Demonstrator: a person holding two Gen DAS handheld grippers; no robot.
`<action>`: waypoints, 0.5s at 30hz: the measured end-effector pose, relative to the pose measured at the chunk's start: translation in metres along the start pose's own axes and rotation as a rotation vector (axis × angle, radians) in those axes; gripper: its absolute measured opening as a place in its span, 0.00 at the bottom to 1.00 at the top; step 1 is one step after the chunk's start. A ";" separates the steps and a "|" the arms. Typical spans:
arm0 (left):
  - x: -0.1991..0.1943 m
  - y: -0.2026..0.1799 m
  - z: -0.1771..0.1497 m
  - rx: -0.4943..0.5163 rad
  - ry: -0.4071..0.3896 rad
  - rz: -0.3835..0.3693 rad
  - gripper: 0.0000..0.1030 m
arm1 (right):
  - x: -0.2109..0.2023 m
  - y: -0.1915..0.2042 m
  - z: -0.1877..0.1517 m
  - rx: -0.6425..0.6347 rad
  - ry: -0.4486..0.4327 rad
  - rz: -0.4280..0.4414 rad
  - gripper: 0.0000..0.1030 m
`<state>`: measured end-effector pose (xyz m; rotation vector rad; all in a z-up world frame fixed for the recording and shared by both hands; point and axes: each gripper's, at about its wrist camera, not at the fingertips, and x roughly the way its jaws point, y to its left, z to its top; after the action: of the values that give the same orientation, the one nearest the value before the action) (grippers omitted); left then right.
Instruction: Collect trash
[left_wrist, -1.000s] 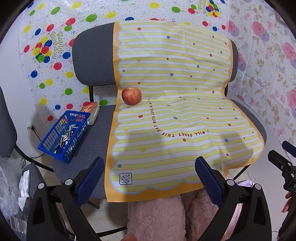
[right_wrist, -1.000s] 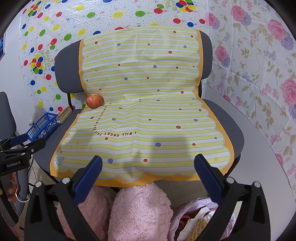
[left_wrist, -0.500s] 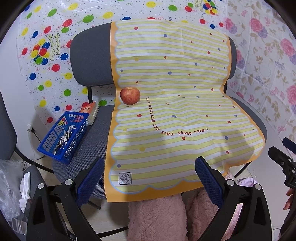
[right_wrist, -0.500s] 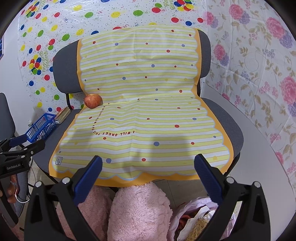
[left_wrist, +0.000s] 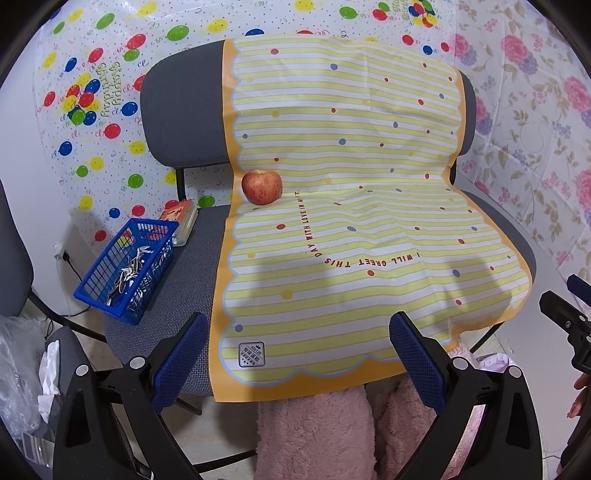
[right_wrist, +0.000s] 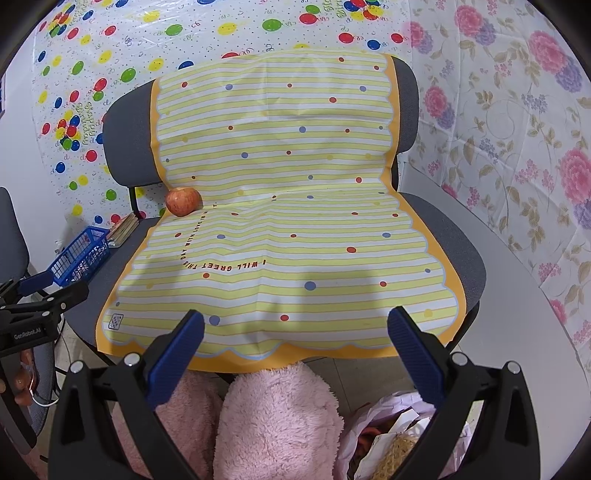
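A: Where is the apple (left_wrist: 261, 186)?

B: On the grey chair (left_wrist: 181, 122), at the back left corner of the seat, right in the crease where seat meets backrest. It sits on the left edge of the yellow striped mat (left_wrist: 343, 206) that drapes over both.

A: Is anything touching it?

B: Only the mat under it. Both grippers are well apart from it, back beyond the front edge of the seat.

A: How do the fingers stand?

B: The left gripper (left_wrist: 297, 350) has its blue-padded fingers (left_wrist: 181, 354) spread wide, with nothing between them. The right gripper (right_wrist: 295, 350) is the same: wide, and empty.

A: What else is on the chair?

B: A blue basket (left_wrist: 125, 273) at the left edge of the seat, on the bare grey part, with small metallic bits inside; I cannot tell what they are. Just behind it lies a stack of books (left_wrist: 183, 218).

A: And below?

B: Pink fluffy fabric (right_wrist: 273, 417) sits under the front edge of the seat, between the two grippers. To its right, in the right wrist view, a plastic bag (right_wrist: 399, 439) holds crumpled paper and other scraps. At the far left of the left wrist view a clear bag (left_wrist: 22, 369) holds white tissue.
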<state>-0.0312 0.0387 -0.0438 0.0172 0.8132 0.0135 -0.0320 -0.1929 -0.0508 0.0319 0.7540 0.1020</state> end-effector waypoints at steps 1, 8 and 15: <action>0.001 0.000 0.000 -0.002 0.001 0.000 0.94 | 0.000 0.000 0.000 0.001 0.000 -0.002 0.94; 0.012 0.006 0.003 -0.014 -0.023 -0.019 0.94 | 0.011 -0.004 -0.001 0.015 0.018 -0.008 0.94; 0.073 0.037 0.012 -0.092 0.075 0.019 0.94 | 0.041 -0.014 -0.002 0.039 0.065 -0.024 0.94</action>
<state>0.0277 0.0768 -0.0882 -0.0628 0.8869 0.0703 -0.0025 -0.2029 -0.0817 0.0570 0.8213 0.0654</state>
